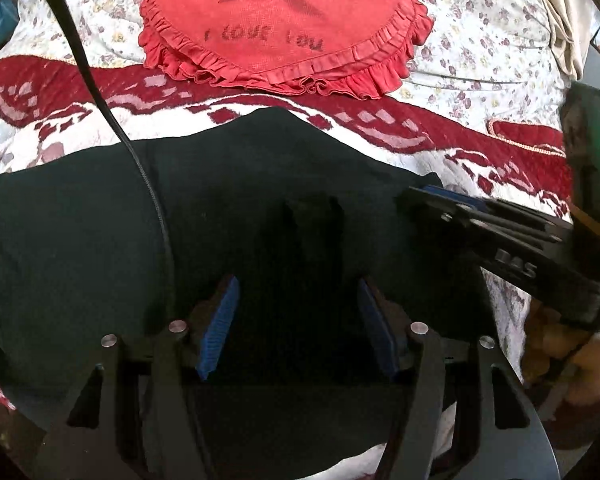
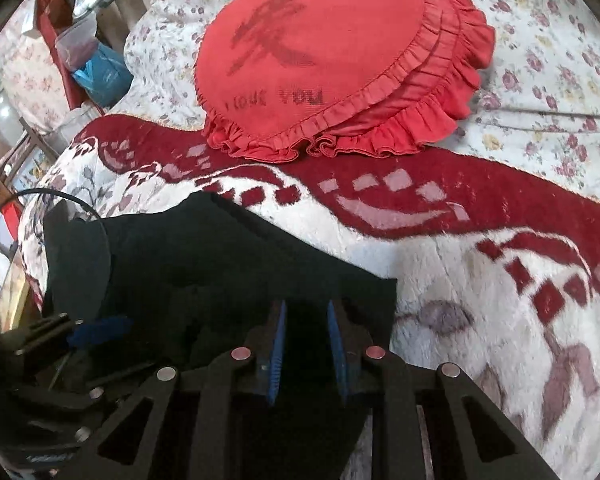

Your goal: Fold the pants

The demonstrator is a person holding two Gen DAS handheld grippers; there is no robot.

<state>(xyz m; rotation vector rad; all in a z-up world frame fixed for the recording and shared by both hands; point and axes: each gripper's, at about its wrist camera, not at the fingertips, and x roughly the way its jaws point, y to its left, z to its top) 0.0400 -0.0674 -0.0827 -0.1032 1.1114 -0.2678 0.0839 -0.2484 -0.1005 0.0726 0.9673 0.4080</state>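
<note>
The black pants [image 1: 260, 184] lie bunched on a red and white blanket [image 1: 380, 128]. My left gripper [image 1: 296, 284] is open, its blue pads [image 1: 220, 324] spread wide over the dark cloth. My right gripper [image 2: 306, 308] sits over the pants' right edge [image 2: 220, 264], its blue pads [image 2: 278, 348] a narrow gap apart with black cloth between them; whether they pinch it is unclear. The right gripper also shows in the left wrist view [image 1: 432, 196] at the pants' right corner. The left gripper shows in the right wrist view [image 2: 100, 328] at lower left.
A red frilled round cushion [image 1: 276, 24] lies on the floral bedspread [image 1: 480, 40] beyond the pants; it also shows in the right wrist view [image 2: 332, 56]. A black cable [image 1: 100, 96] crosses the pants on the left. Bedside clutter [image 2: 88, 52] stands at far left.
</note>
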